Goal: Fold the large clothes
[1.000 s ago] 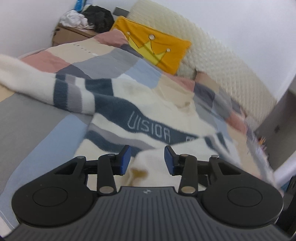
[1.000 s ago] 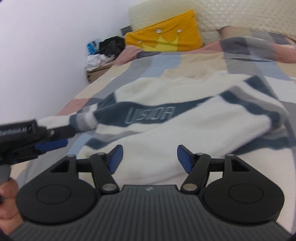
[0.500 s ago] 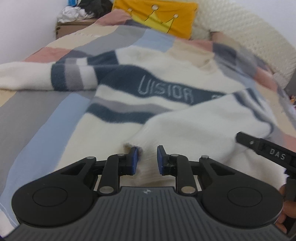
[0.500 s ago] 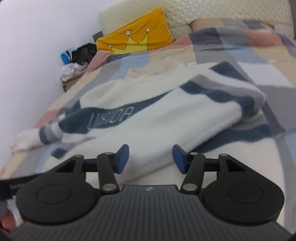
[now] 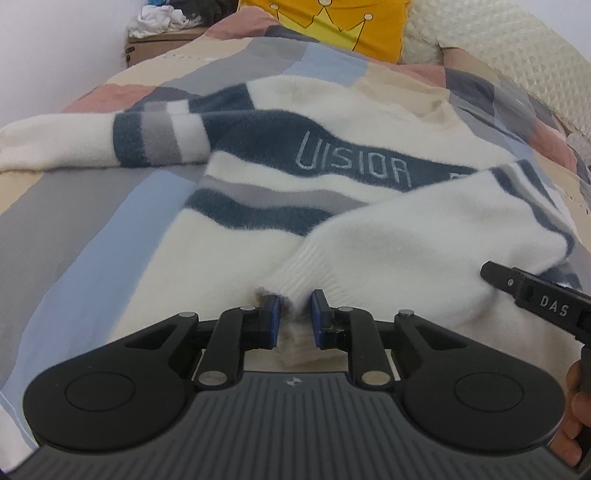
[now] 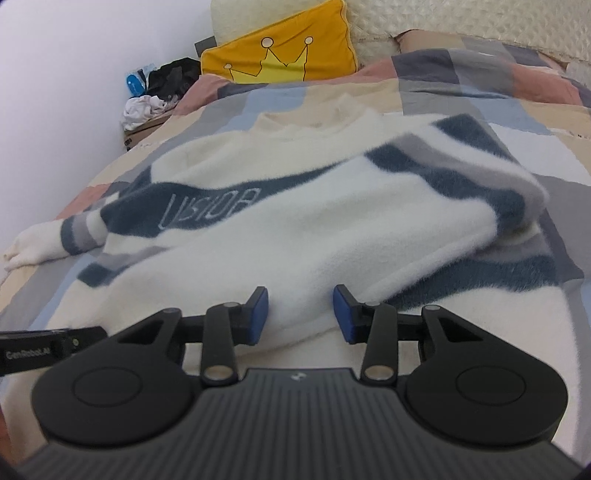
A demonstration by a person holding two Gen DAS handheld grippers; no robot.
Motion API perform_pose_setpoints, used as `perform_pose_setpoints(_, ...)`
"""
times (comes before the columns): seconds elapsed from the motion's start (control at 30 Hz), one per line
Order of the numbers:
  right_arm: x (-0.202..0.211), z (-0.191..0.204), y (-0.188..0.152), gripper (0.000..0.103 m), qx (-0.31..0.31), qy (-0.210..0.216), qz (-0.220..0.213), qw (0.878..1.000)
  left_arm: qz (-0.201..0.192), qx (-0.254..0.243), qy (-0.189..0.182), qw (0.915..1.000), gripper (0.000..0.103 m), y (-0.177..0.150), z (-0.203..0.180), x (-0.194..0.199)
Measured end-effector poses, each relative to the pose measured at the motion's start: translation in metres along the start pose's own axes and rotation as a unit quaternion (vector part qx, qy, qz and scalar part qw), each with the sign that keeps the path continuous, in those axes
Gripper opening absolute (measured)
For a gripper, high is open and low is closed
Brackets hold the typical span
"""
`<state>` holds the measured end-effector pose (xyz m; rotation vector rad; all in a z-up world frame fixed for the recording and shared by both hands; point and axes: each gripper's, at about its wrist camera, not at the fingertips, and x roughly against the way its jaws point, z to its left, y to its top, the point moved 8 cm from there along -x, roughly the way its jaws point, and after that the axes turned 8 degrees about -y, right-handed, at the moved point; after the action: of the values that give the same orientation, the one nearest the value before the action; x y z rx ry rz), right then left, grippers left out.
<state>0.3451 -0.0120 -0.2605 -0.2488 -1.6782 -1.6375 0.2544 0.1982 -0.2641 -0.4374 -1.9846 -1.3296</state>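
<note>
I pinch the sleeve cuff (image 5: 306, 273) in my left gripper (image 5: 293, 314); right gripper (image 6: 301, 314) closing around the folded sleeve (image 6: 332, 236), not yet clamped—bite deeper first.

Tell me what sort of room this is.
Most likely a bedroom: the sweater lies on a bed with a patchwork quilt, a yellow crown pillow leans against a padded headboard, and clothes are piled beside it.

Sweater (image 5: 258, 236) on bed (image 5: 74, 221) (pillow (image 5: 332, 26) behind).
</note>
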Motion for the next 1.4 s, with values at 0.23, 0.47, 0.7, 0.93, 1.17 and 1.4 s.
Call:
perform_pose_setpoints(0.23, 0.003, 0.001, -0.001, 0.042, -0.002, 0.003, 0.001, 1.0, -0.043, 0.034, -0.004, 0.9985, 0.042, 0.015, 0.01, 0.023)
perform_pose_setpoints(0.47, 0.007, -0.005, -0.001, 0.043, -0.035, 0.02, 0.011, 0.999, -0.087, 0.092, 0.059, 0.9903, 0.059, 0.057, 0.054, 0.049)
perform_pose_setpoints(0.7, 0.011, -0.002, -0.001, 0.043, -0.049, 0.046, 0.014, 0.998, -0.065, 0.193, 0.111, 0.9727, 0.062, 0.097, 0.14, 0.044)
perform_pose_setpoints(0.93, 0.016, 0.012, -0.004, 0.043, -0.031, 0.059, 0.008, 0.998, -0.109, 0.303, 0.153, 0.9341, 0.065, 0.113, 0.247, 0.055)
perform_pose_setpoints(1.17, 0.013, 0.012, -0.004, 0.043, -0.036, 0.058, 0.003, 0.998, -0.154, 0.433, 0.123, 0.8795, 0.067, 0.1, 0.328, 0.056)
perform_pose_setpoints(1.4, 0.008, 0.018, -0.006, 0.043, -0.021, 0.042, -0.007, 0.999, -0.172, 0.479, 0.091, 0.8562, 0.067, 0.095, 0.38, 0.034)
